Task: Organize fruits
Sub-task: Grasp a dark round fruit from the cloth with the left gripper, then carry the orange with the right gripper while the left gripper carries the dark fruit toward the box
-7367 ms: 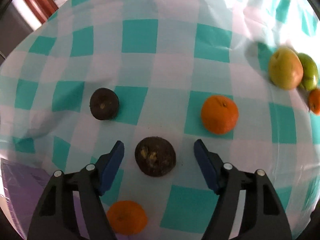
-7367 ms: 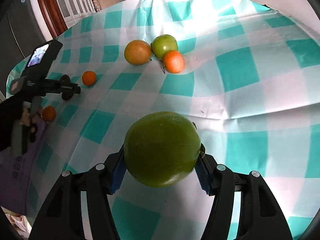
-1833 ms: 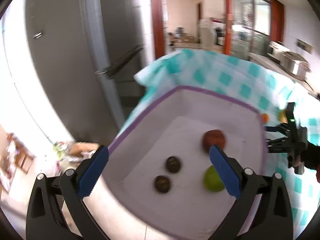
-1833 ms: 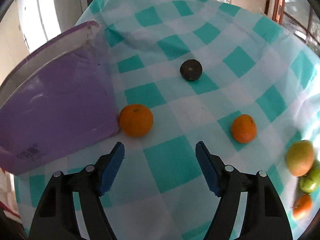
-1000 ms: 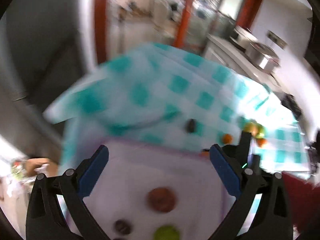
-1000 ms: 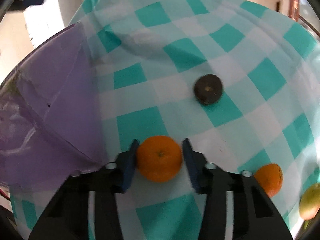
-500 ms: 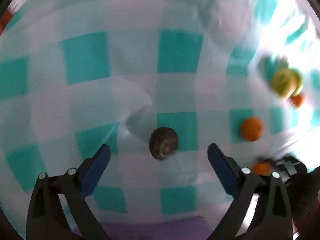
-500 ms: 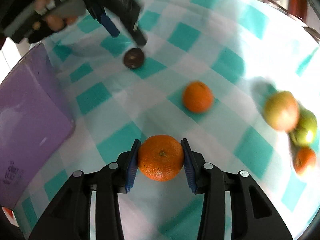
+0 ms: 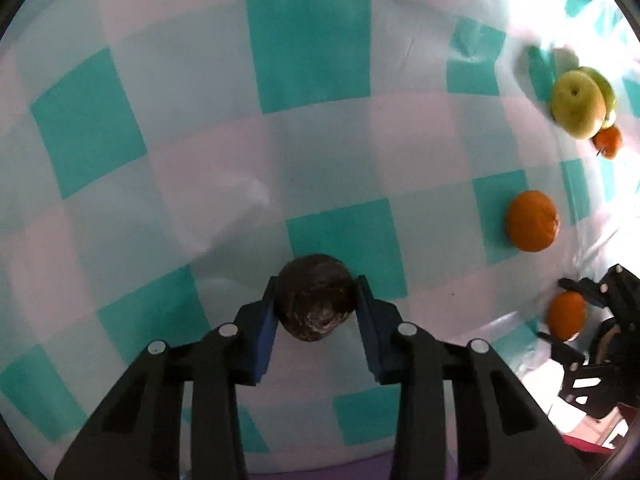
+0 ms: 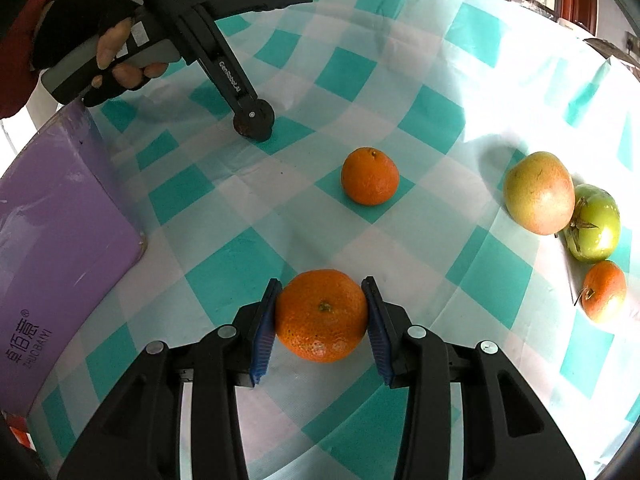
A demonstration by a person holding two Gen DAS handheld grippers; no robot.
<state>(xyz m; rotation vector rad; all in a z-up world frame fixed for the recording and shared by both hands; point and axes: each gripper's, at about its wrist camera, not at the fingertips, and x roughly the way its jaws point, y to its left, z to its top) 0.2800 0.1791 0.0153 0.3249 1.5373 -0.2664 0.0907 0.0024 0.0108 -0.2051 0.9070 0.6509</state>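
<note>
My left gripper is shut on a dark brown round fruit resting on the checked tablecloth; the right wrist view shows the gripper down on that fruit. My right gripper is shut on an orange held just above the cloth. That gripper and its orange show at the right of the left wrist view. A second orange lies loose mid-table.
A purple bin stands at the table's left edge. A red-yellow apple, a green tomato and a small orange-red fruit cluster at the right. The green apple shows far right in the left wrist view.
My left gripper came down and closed on the dark fruit, which lay between its open jaws half a second ago. My right gripper still holds the orange, moved slightly.
</note>
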